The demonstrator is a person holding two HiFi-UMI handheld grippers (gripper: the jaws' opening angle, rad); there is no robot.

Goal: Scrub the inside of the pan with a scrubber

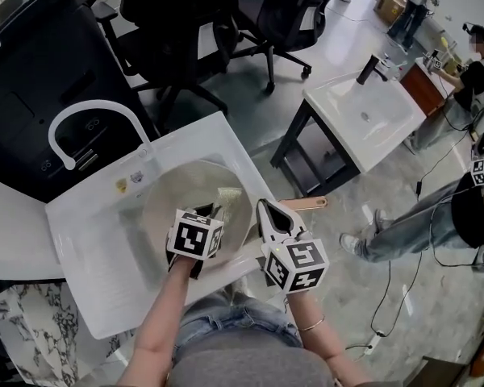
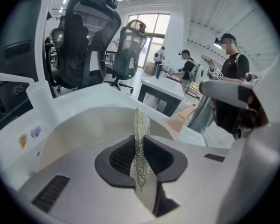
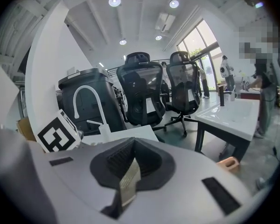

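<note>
Low at the head view's centre, the left gripper (image 1: pixel 212 214) clamps a thin, glittery silver mesh scrubber (image 2: pixel 141 125), apparently just inside the pale round pan (image 1: pixel 177 196) in the white sink (image 1: pixel 89 248). Beside it, the right gripper (image 1: pixel 268 214) has its jaws pressed together on nothing, near the pan's copper-toned handle (image 1: pixel 306 204).

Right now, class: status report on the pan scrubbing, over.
Left hand-held gripper shut on scrubber, inside pan. Right hand-held gripper pinching pan rim. Pan in sink, nothing blocking.

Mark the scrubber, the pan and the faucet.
scrubber (image 2: pixel 141 130), left gripper view, the mesh strip between the jaws.
pan (image 1: pixel 166 206), head view, bare inner wall.
faucet (image 1: pixel 93 104), head view, top of the white arch.
</note>
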